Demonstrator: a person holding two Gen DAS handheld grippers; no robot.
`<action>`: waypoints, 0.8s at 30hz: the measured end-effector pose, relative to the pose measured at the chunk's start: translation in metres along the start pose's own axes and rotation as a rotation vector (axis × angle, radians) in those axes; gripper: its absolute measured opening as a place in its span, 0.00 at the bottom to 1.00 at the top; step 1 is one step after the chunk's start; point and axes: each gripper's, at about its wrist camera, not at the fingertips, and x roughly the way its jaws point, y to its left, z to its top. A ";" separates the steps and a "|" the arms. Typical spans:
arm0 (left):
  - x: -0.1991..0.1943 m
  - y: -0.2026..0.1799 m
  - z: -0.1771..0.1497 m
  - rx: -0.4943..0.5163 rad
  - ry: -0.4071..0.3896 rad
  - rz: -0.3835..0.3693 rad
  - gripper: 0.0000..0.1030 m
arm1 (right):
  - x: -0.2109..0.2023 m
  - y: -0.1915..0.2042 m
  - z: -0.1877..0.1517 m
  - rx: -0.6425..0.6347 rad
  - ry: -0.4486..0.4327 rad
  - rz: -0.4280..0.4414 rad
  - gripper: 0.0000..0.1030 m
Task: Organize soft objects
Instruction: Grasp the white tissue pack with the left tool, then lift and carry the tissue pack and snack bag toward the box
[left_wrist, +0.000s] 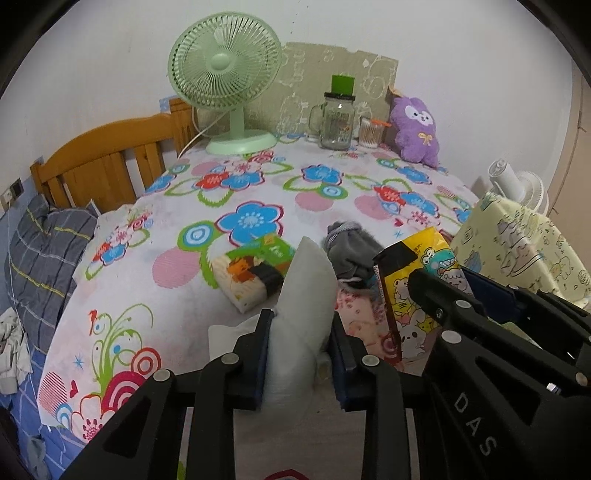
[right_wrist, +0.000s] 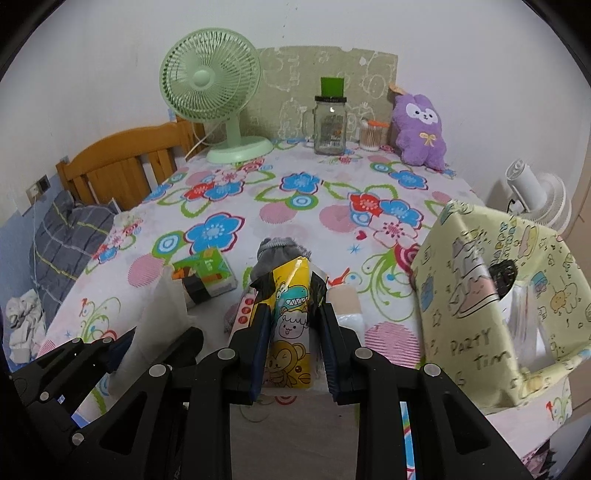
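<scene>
My left claw (left_wrist: 300, 334) is clamped on a white soft pack (left_wrist: 306, 291); my right claw (right_wrist: 293, 325) grips a yellow cartoon tissue pack (right_wrist: 290, 314), both lifted above the floral surface (right_wrist: 295, 206).

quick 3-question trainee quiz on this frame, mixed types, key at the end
1. True or false: the left gripper has its jaws closed on the white padded pouch.
2. Multiple choice: what does the right gripper hold? A) the purple plush toy B) the yellow cartoon-print tissue pack C) the grey knitted fabric bundle
3. Fill in: between the mint-green desk fan and the purple plush toy stands a clear glass ____ with a green-topped lid.

Key: 1 true; 2 B; 3 mug jar.
</scene>
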 end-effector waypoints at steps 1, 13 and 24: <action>-0.003 -0.002 0.002 0.001 -0.004 -0.002 0.26 | -0.003 -0.002 0.002 0.003 -0.007 0.002 0.29; -0.036 -0.015 0.017 0.008 -0.076 0.003 0.27 | -0.039 -0.011 0.016 0.003 -0.078 0.020 0.29; -0.066 -0.026 0.029 0.008 -0.137 0.015 0.27 | -0.072 -0.019 0.030 -0.011 -0.130 0.043 0.29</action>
